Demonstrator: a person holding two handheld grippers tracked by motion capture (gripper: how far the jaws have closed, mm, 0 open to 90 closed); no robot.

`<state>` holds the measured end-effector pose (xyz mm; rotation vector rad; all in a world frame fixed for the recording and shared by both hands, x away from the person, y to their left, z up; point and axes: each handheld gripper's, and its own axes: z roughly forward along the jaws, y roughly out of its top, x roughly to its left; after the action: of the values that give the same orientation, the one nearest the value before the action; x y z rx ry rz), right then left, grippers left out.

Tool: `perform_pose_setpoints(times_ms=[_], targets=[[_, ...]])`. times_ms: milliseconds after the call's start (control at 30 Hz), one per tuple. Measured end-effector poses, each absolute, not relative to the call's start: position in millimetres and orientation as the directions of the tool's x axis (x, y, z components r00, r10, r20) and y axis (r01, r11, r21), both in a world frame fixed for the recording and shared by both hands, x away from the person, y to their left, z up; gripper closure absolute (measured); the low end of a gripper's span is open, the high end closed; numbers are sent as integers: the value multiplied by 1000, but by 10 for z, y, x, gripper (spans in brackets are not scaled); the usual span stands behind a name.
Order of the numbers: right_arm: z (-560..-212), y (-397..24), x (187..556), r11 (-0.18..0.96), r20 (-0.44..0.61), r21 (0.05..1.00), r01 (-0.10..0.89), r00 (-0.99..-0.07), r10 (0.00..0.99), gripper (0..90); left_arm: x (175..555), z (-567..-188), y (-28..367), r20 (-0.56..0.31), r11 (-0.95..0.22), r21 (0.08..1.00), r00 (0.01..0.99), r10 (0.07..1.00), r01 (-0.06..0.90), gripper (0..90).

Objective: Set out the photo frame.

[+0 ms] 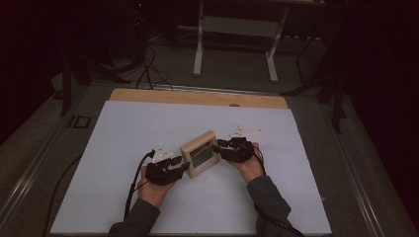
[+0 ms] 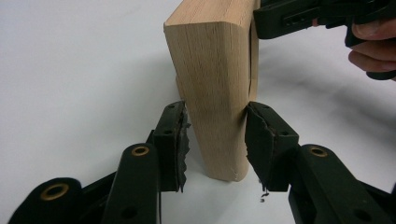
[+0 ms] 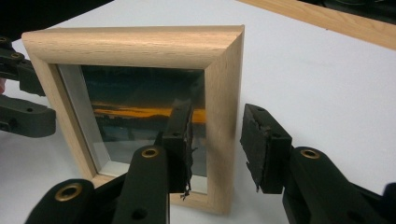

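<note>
At the counter's [image 1: 123, 197] centre — one frame [image 1: 200, 153], pale wood, glazed, holding a sunset print; standing upright on its lower edge, slightly turned, on the white sheet.

Left gripper [image 1: 170, 170]: at the frame's 8 o'clock in the high view. In the left gripper view its pads straddle the frame's side edge [image 2: 215, 93]; the right pad looks to touch the wood, the left stands a sliver off. Jaws part-open, no firm clamp yet.

Right gripper [image 1: 228, 147]: at the frame's 2 o'clock. In the right gripper view its jaws bracket the frame's right rail [image 3: 224, 116], one pad before the glass [image 3: 140, 93], one behind — both clear of the wood. Open, nothing held.

Handling note, by judgement: the step is a two-sided grasp. Close both grippers evenly on the rails, keeping the front pad off the glass; seat the pads squarely on wood before any lift, lest the frame twist or tip backward.
</note>
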<state>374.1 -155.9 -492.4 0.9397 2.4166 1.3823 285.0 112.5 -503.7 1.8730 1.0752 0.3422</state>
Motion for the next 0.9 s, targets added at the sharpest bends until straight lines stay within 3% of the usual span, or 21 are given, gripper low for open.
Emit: perform_pose_setpoints(times_ms=[267, 467, 533, 567, 900], targets=[[-4954, -1568, 3744, 344, 139, 833, 433, -766, 627, 730, 2872, -5017, 1131, -185, -216, 812, 590, 786, 542, 597], [-4951, -1554, 3710, 353, 114, 833, 425, -758, 642, 739, 2895, -5005, 1139, -177, -223, 809, 587, 790, 544, 600], [-4947, -1553, 3702, 352, 115, 832, 428, -754, 646, 737, 2895, -4994, 1153, -164, -225, 811, 579, 798, 540, 707], [-4948, -1555, 3696, 346, 124, 832, 434, -754, 645, 736, 2905, -4993, 1165, -171, -223, 809, 581, 795, 544, 715], [-4964, -1557, 3655, 328, 128, 838, 436, -742, 658, 735, 2924, -4990, 1169, -155, -243, 807, 591, 792, 538, 704]])
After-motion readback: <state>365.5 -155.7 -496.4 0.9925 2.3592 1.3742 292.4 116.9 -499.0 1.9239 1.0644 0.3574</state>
